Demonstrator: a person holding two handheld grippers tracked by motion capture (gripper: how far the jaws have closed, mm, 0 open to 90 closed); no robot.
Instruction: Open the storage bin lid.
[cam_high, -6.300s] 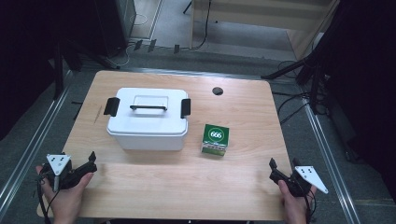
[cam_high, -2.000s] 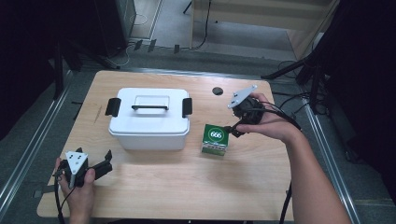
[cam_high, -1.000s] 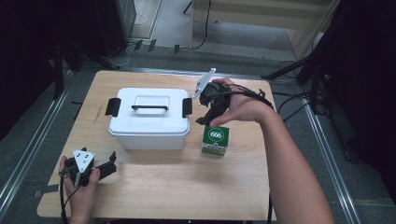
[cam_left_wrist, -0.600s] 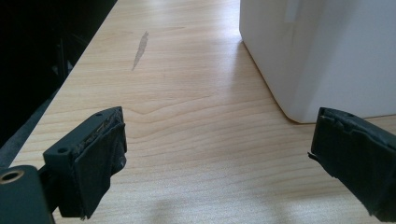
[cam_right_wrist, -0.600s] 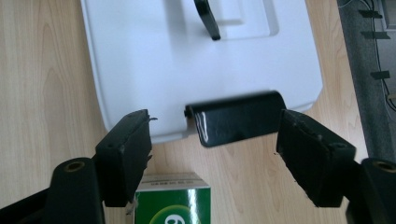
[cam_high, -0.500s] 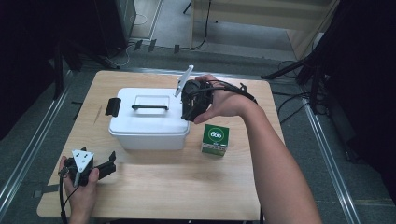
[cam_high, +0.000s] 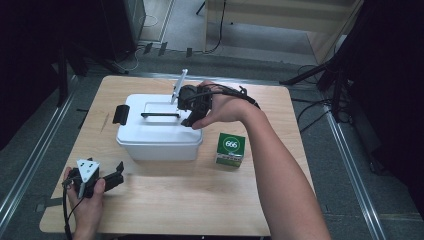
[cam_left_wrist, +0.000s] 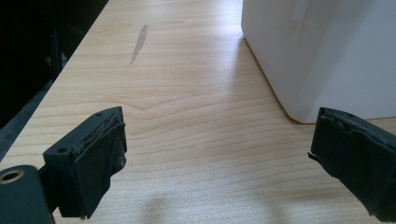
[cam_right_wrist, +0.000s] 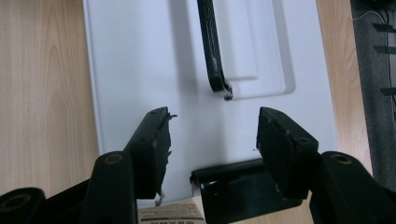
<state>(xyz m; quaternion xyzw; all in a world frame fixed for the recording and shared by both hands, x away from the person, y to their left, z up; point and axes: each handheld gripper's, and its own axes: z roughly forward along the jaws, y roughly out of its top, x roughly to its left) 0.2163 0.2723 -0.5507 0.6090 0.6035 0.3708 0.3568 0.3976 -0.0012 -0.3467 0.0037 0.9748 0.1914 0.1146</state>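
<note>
**Right claw lines up on the box's side latch**

Over the table, from the high view, a white lidded box sits left of centre with a black carrying handle lying flat on its lid and a black latch on its left end. The right claw hangs over the box's right end, pointing down, the hand arched above it; that posture suits a reach for the latch on that end, which the claw and hand cover from this angle. A small green carton stands just beside the box, apart from it. The left claw rests low near the table's front left corner, aimed toward the box, seemingly parked until it is needed.

Along the left claw's own view, its jaws stand wide apart with bare wood between them and a corner of the box ahead to the right; nothing is held.

Looking down the right claw's view, the lid lies below, the handle running away up the frame. The right-end latch lies between the jaws near their base. The jaws have just been closing, yet the pads are clear of the latch on both sides, so the claw is part-open and grips nothing so far. Releasing this latch looks like the step in hand.
</note>
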